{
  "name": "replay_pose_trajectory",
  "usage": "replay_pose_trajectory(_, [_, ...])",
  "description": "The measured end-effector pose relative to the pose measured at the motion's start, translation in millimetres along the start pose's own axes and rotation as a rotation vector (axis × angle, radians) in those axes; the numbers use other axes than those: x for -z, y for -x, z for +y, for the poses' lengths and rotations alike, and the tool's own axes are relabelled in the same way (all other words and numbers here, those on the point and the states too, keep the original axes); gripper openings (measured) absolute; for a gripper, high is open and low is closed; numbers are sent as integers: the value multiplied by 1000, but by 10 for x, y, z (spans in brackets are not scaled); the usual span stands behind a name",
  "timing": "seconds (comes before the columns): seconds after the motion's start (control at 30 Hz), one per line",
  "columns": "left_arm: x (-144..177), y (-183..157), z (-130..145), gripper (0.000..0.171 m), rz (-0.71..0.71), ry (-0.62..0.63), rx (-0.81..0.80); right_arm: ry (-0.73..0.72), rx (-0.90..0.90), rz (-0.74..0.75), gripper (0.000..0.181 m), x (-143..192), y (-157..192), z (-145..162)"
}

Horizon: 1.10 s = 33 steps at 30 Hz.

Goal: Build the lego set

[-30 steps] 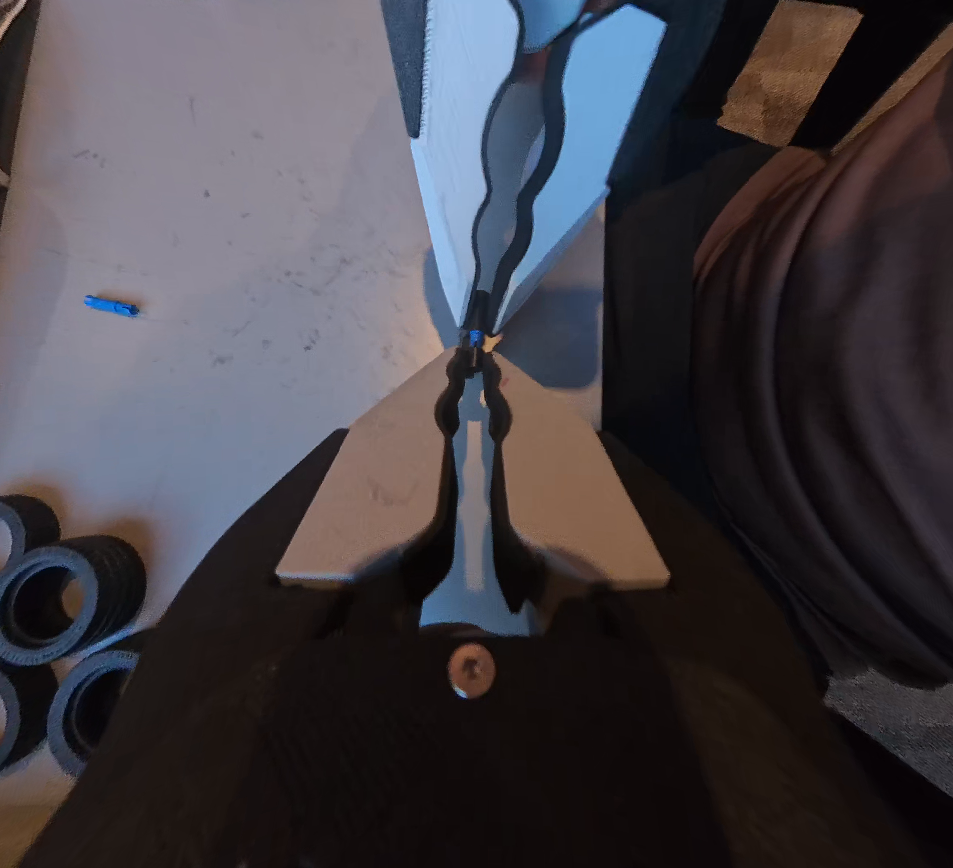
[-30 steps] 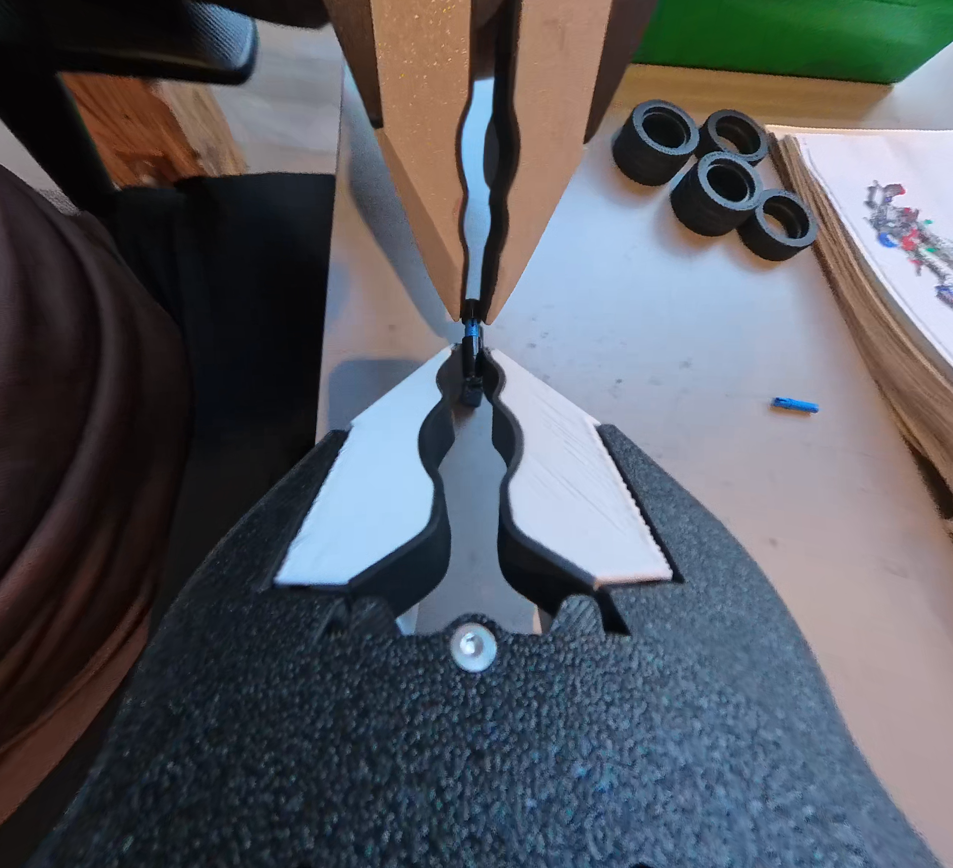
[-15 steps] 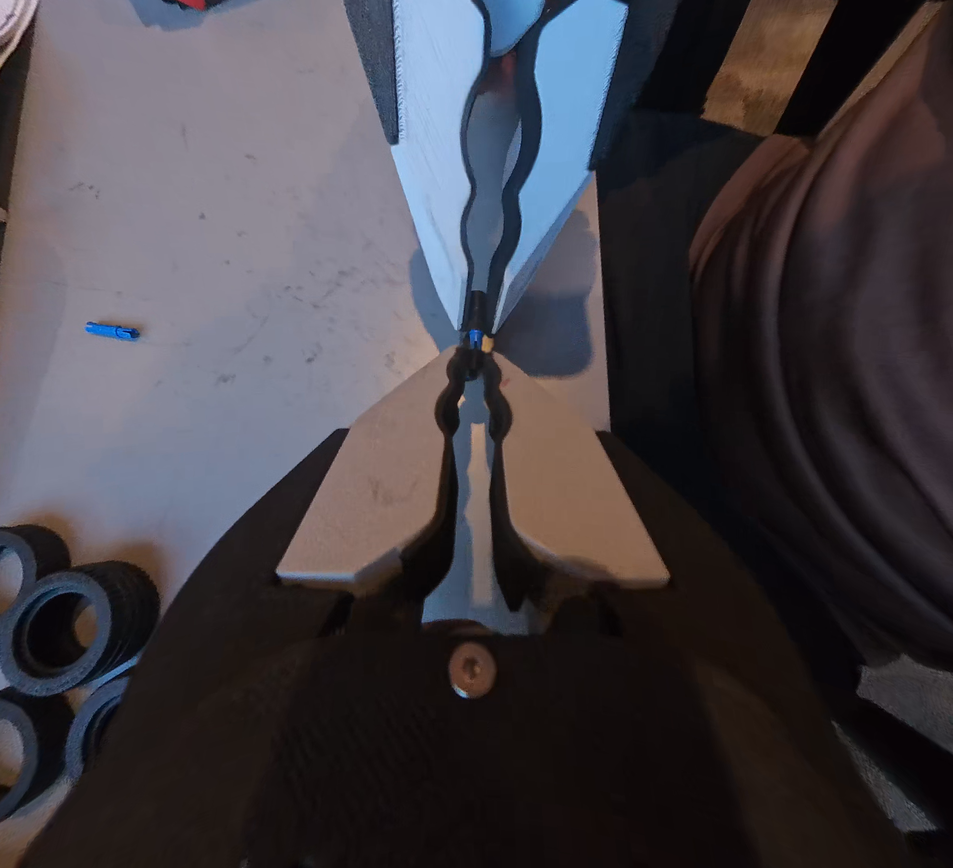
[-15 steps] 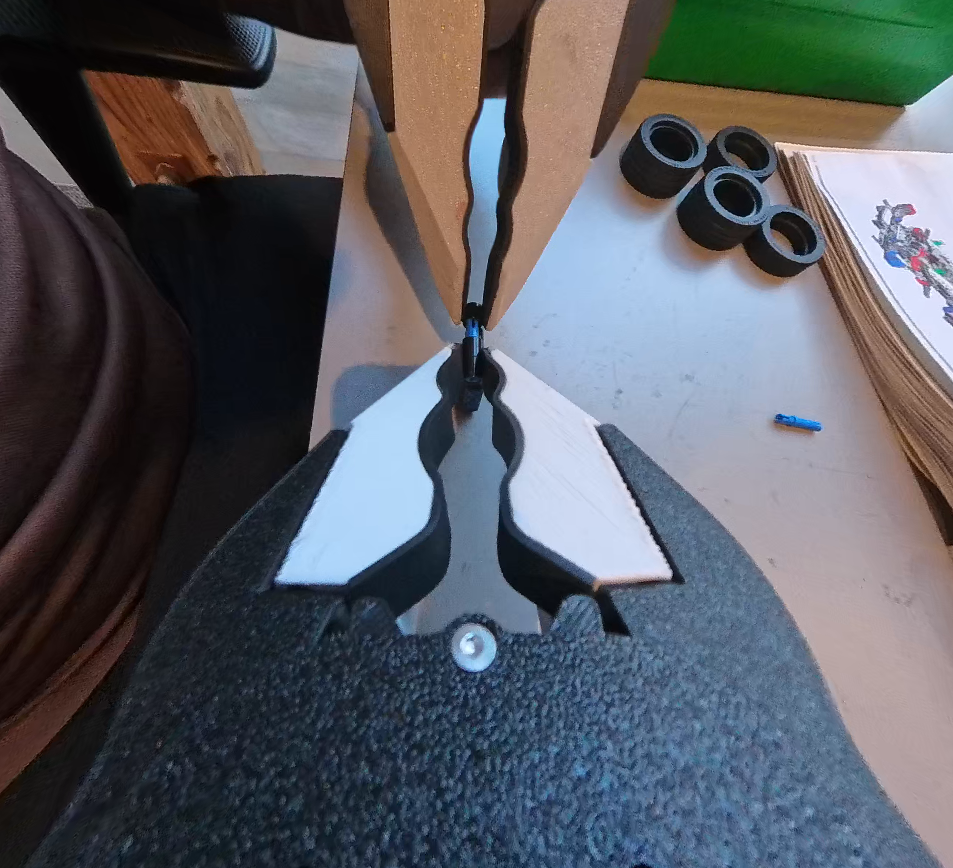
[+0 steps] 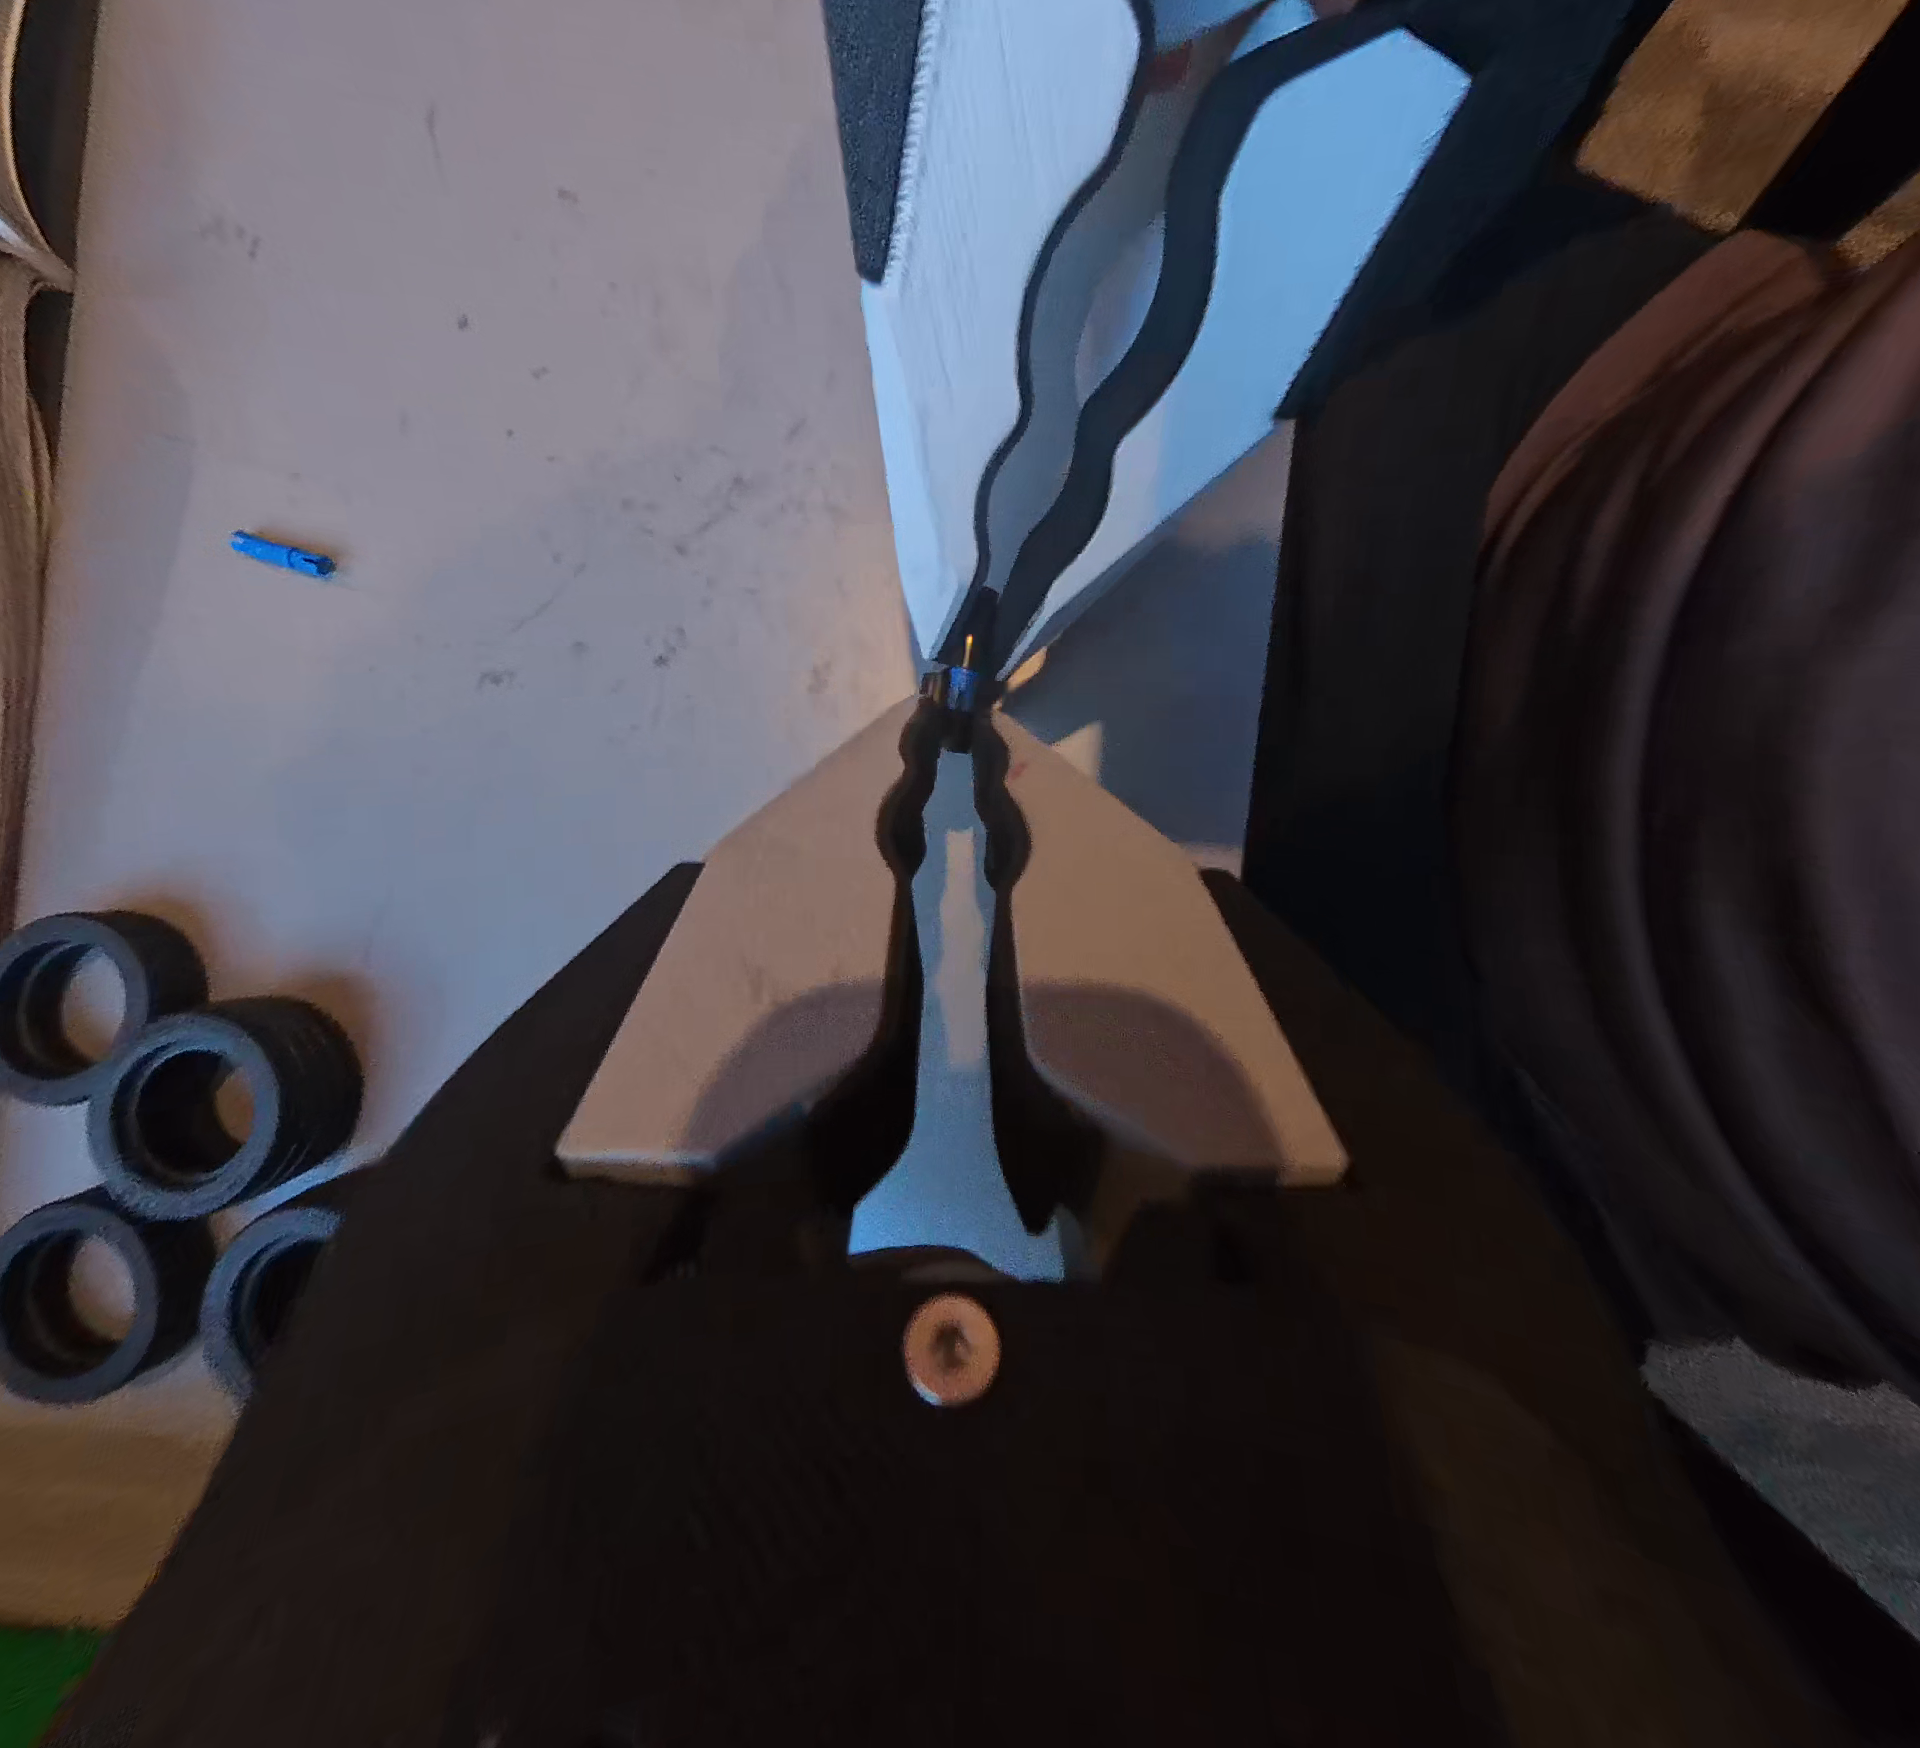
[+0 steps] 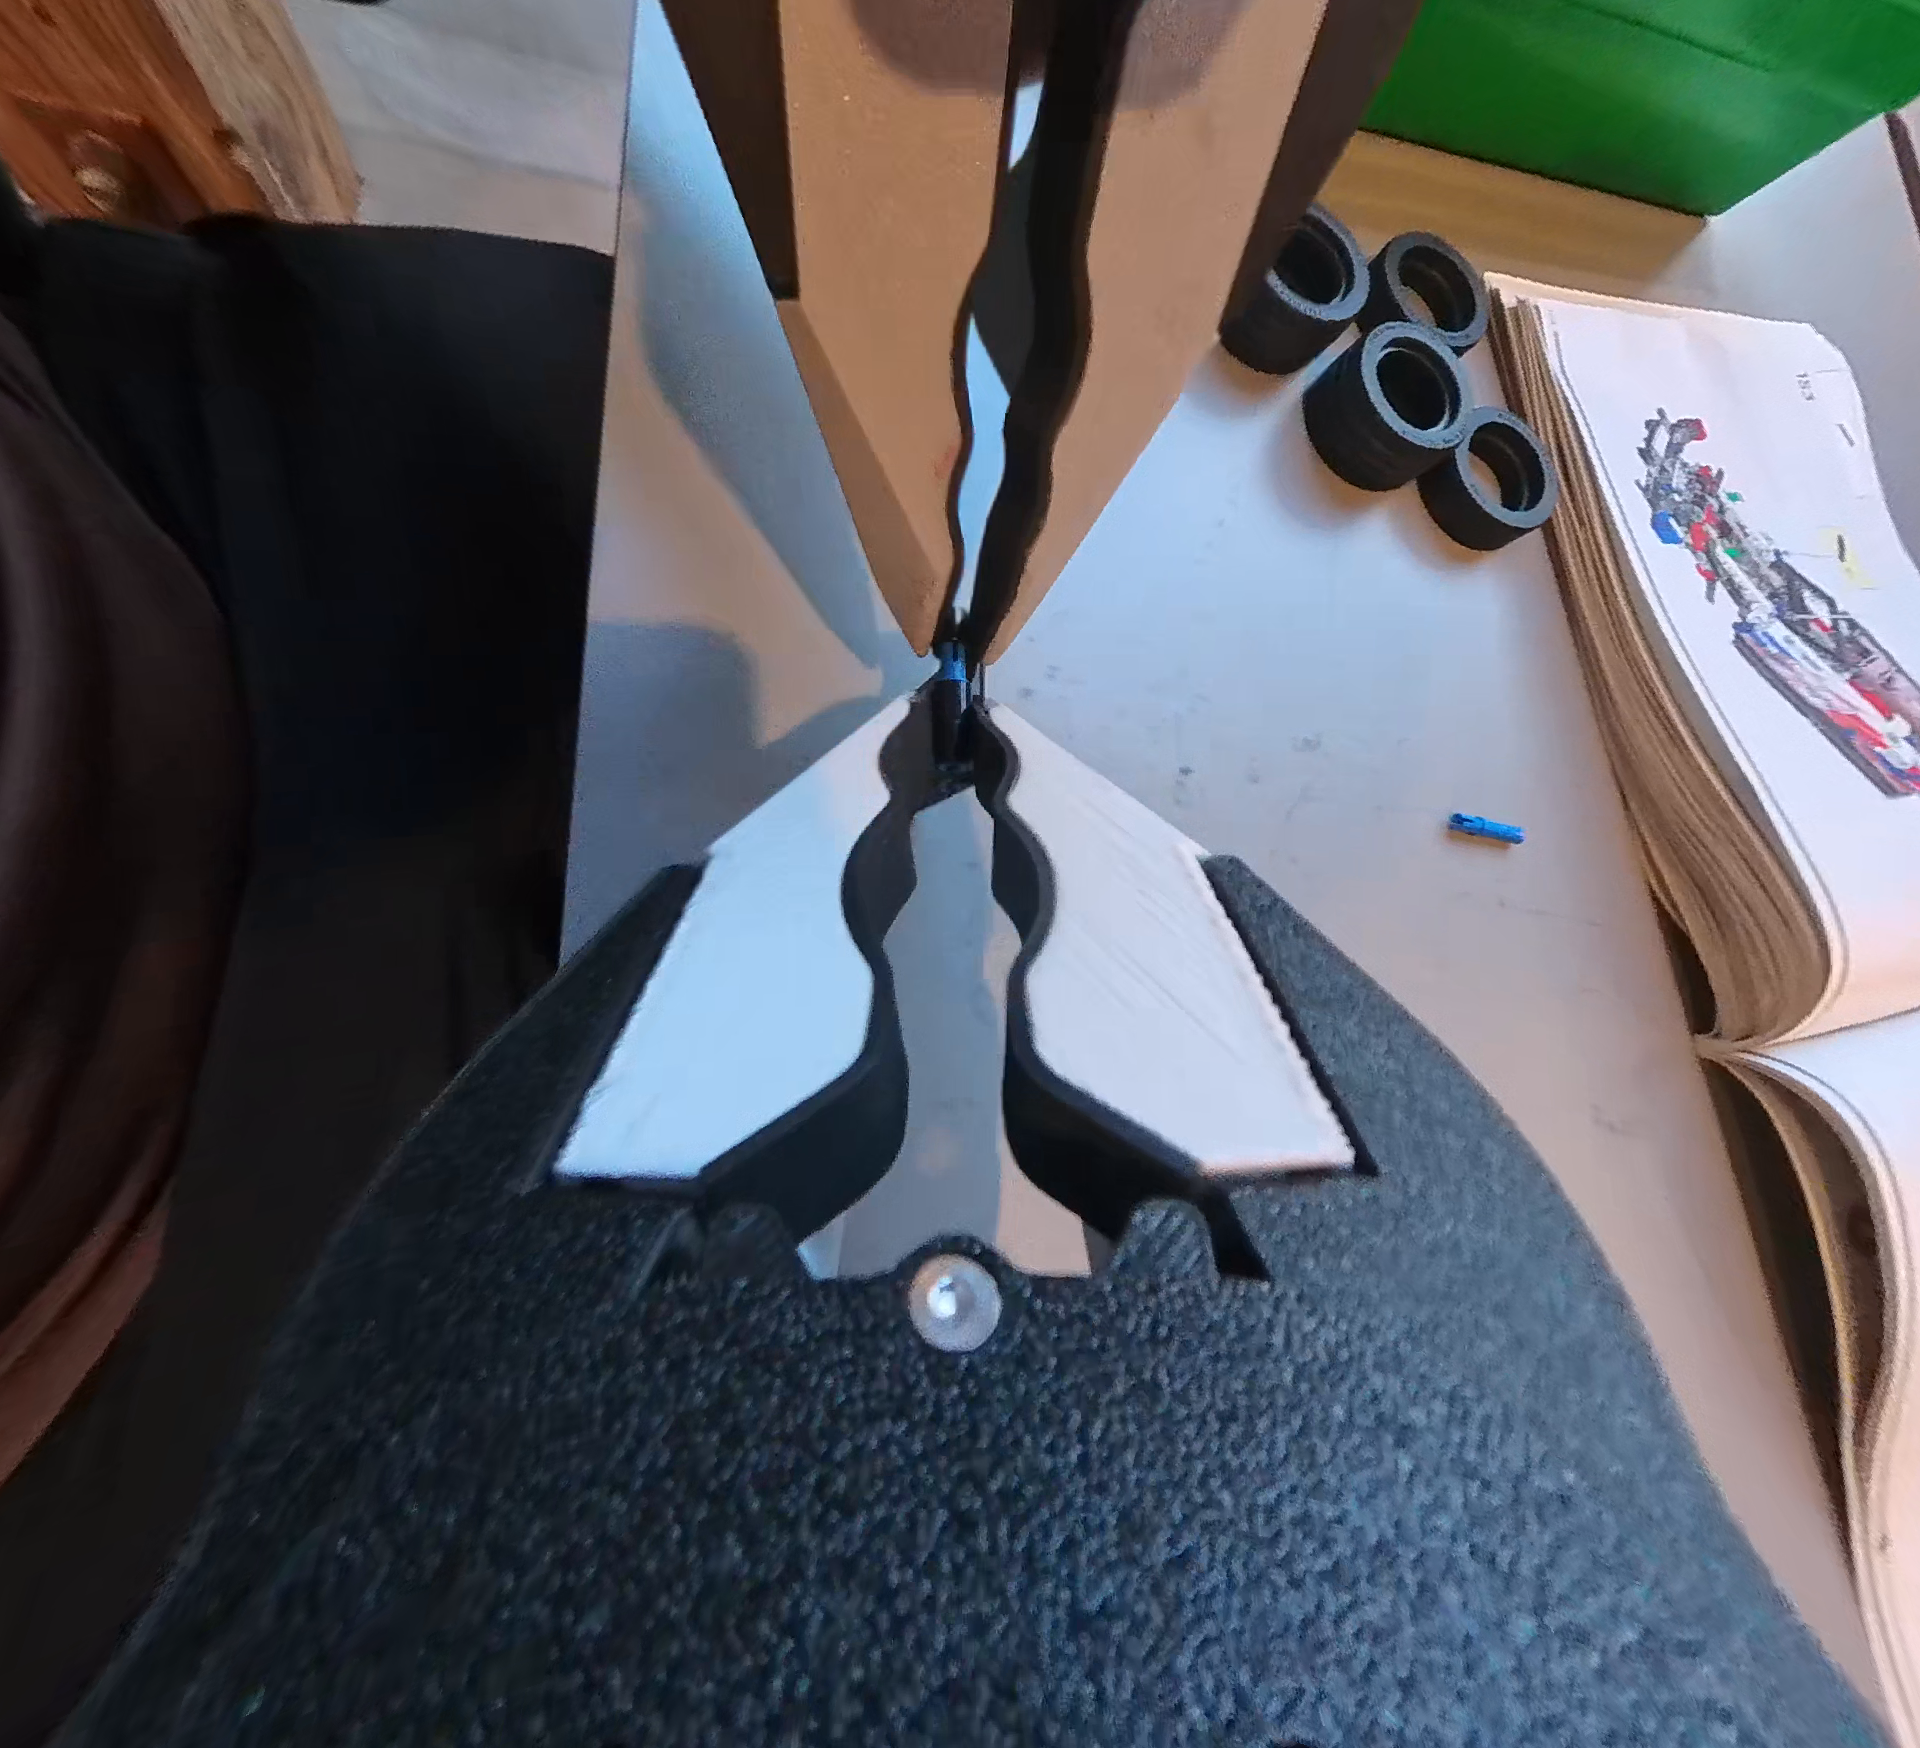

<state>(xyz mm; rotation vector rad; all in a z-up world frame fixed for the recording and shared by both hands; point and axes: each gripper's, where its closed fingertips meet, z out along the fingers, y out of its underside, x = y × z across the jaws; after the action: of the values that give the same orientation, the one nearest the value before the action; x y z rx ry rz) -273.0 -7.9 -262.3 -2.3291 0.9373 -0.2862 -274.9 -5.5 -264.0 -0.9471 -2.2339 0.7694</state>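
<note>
My two grippers meet tip to tip just above the table edge. My left gripper (image 5: 951,730), with tan fingers, is shut on a small black lego piece (image 5: 952,742). My right gripper (image 6: 956,713), with white fingers, is shut on another small black piece (image 6: 950,734). A short dark connector with a blue bit (image 6: 954,659) joins the two pieces between the tips; it also shows in the left wrist view (image 5: 953,686). The right gripper (image 5: 971,644) comes in from the top of the left wrist view. The left gripper (image 6: 961,642) comes in from the top of the right wrist view.
A loose blue pin (image 5: 283,553) (image 6: 1486,829) lies on the pale table (image 5: 468,296). Several black tyres (image 5: 177,1106) (image 6: 1403,394) sit nearby. An open instruction book (image 6: 1766,659) and a green box (image 6: 1662,15) are at the right. A person's dark clothing (image 5: 1662,763) is beside the table edge. Both grippers' tips are close together, under 4 cm apart. Both grippers' tips are roughly 15 cm from the loose blue pin (image 5: 283,553). The right camera catches it too, in the right wrist view (image 6: 1485,831).
Both grippers stay shut and tip to tip. They have tilted a little against each other, the right one leaning more, and the pictures are now slightly blurred by motion.
</note>
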Motion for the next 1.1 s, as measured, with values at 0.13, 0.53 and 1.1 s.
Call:
replay_pose_trajectory(0.13, [8,13,22,4,-70,134,-39,34,40,30,7,-10,-11,-3])
replay_pose_trajectory(0.53, [-8,63,13,3,-107,117,-75,-78,-87,-43,6,-20,-46,-10])
replay_pose_trajectory(1.1, [-7,164,-19,5,-52,-90,111,-134,-192,-63,7,-25,-187,75])
